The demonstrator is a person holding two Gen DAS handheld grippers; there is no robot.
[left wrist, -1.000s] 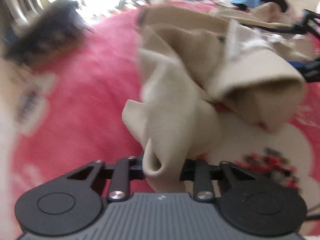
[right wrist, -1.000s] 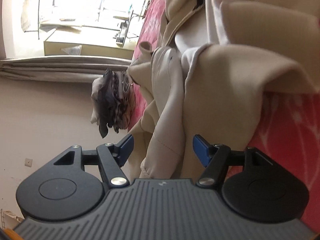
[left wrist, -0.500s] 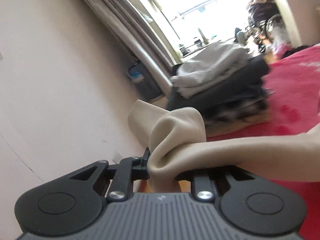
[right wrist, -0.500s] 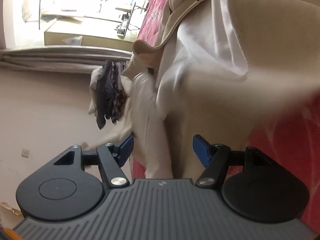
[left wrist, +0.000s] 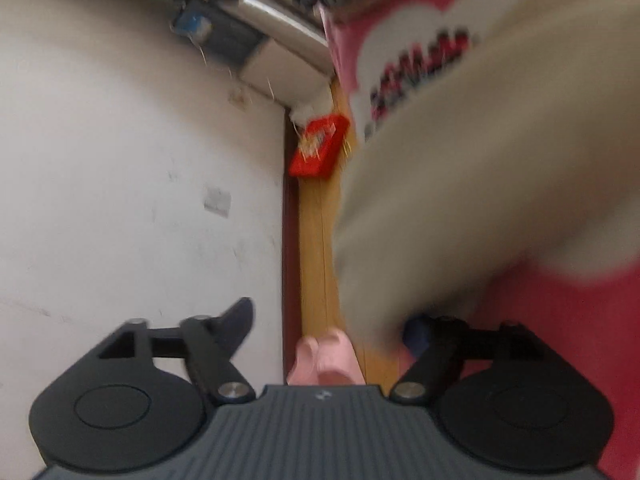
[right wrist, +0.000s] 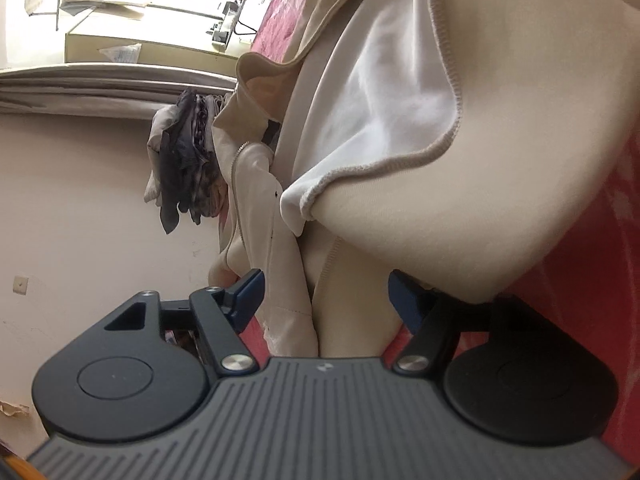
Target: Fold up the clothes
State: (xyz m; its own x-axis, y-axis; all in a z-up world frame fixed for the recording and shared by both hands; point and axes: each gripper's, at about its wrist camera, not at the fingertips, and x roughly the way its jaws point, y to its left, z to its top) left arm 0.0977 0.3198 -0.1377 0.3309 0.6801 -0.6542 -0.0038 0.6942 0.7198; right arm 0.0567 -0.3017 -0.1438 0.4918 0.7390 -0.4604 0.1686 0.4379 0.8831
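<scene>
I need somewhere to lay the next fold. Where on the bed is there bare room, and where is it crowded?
Bare pink blanket shows below the beige garment, near the left gripper, whose jaws are opening. Another red strip runs along the garment's right edge. Crowded: the folded stack at the far end, and the bunched cloth between the open right gripper.

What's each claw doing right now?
Left claw: opening, nothing pinched; beige garment beside its right finger.
Right claw: opening, garment between the fingers, not pressed.
</scene>
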